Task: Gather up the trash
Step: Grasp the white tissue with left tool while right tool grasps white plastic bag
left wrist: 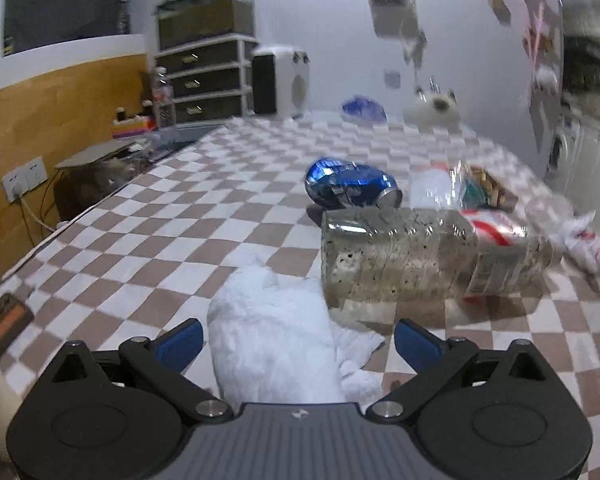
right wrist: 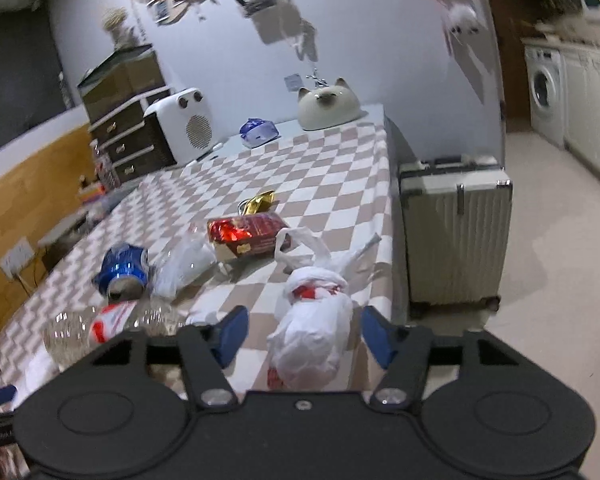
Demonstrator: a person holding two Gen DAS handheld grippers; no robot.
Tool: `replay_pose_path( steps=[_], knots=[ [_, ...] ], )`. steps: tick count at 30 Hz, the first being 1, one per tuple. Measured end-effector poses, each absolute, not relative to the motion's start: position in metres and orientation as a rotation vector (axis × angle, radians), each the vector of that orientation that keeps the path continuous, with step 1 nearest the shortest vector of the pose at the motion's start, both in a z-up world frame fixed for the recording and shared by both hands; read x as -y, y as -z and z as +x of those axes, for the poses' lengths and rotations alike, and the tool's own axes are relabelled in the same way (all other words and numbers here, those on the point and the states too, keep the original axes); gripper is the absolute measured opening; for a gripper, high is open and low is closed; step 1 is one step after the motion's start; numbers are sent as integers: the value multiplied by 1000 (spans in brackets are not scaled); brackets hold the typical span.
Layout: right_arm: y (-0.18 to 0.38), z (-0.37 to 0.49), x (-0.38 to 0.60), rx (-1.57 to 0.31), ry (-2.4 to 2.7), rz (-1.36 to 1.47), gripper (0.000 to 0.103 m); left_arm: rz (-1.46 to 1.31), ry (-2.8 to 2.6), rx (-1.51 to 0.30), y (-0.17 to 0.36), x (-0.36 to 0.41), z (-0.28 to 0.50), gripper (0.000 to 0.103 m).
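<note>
The left hand-held gripper point(left wrist: 298, 346) stands with its blue-padded jaws spread wide, holding nothing; a crumpled white tissue point(left wrist: 272, 344) lies on the checkered desk point(left wrist: 148, 232) between the two fingers, and whether the pads touch it cannot be told. Just beyond the tissue a clear plastic bottle point(left wrist: 416, 256) lies on its side, its base toward the left and its labelled neck end toward the right. Behind the bottle rests a dented blue can point(left wrist: 350, 184), on its side, with its open end facing right. To the right of the can lies clear plastic wrapping point(left wrist: 440, 188) over a partly hidden packet. The right hand-held gripper point(right wrist: 304, 334) is likewise spread wide and grips nothing; a knotted white plastic bag point(right wrist: 312, 328) with red print sits between its fingers near the right edge of the desk, its handles trailing away from the camera. Contact between pads and bag cannot be confirmed. Farther along the desk in the right wrist view are a red snack packet point(right wrist: 248, 234) and, beyond it, a gold wrapper point(right wrist: 260, 200). A white suitcase point(right wrist: 456, 236) stands upright on the floor beside the desk. At the far end sits a cat-faced ornament point(right wrist: 328, 104).
</note>
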State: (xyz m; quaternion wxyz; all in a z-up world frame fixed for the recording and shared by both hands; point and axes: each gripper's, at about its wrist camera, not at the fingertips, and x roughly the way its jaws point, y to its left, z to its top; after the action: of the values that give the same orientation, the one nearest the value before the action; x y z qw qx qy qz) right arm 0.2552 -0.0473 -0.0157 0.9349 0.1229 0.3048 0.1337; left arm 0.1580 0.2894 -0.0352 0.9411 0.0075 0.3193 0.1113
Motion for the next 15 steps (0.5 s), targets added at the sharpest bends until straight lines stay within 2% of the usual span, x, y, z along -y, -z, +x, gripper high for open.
replay_pose_path(
  steps=[1,3,5,6,8,9,11,15],
  knots=[
    [18,258,47,-636,-277,259,46,28,-214,-693,36,-290,165,94],
    [21,260,45,-660,-282,259,35,35,-201,-737,37,-292,175,89],
    [23,256,45,-672,-291,254,30,38,-200,-758,35,-295,182,69],
    [22,253,46,-675,-296,250,27,31,-200,-765,34,-296,184,65],
    [22,244,48,-672,-314,238,26,5,-202,-774,31,-302,182,47],
    [21,240,50,-668,-322,232,25,-10,-205,-775,29,-304,180,41],
    [18,231,52,-660,-332,217,24,-37,-211,-770,27,-306,170,16],
    [13,212,59,-644,-360,211,23,-66,-195,-760,23,-301,147,15]
  ],
)
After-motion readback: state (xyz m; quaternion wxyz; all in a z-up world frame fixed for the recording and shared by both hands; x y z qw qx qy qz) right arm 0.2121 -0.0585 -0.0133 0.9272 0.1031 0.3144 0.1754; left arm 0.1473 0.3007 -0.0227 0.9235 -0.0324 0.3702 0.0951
